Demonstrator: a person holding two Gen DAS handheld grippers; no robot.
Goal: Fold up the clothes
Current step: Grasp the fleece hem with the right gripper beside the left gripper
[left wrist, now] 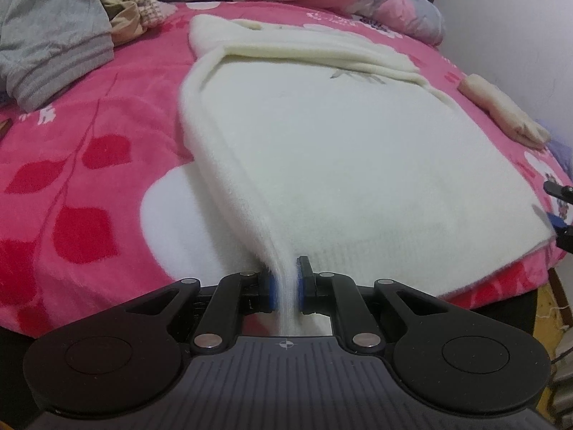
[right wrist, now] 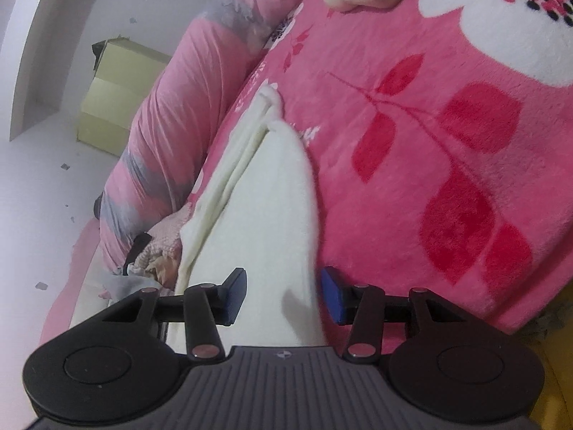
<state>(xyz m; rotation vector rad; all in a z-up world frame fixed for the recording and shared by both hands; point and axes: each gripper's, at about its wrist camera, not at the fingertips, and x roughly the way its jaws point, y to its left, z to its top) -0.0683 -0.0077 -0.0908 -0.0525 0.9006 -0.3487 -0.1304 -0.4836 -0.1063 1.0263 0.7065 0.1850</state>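
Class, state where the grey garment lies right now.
In the left wrist view, the grey garment lies crumpled at the far left on the pink blanket, left of the white sweater.

Left gripper [left wrist: 285,284]: jaws closed, clamping a gathered edge of the sweater [left wrist: 340,165] between the blue pads [left wrist: 272,286]. Right gripper [right wrist: 283,295]: jaws spread apart, sweater edge lying in the gap; no pad contact can be confirmed.
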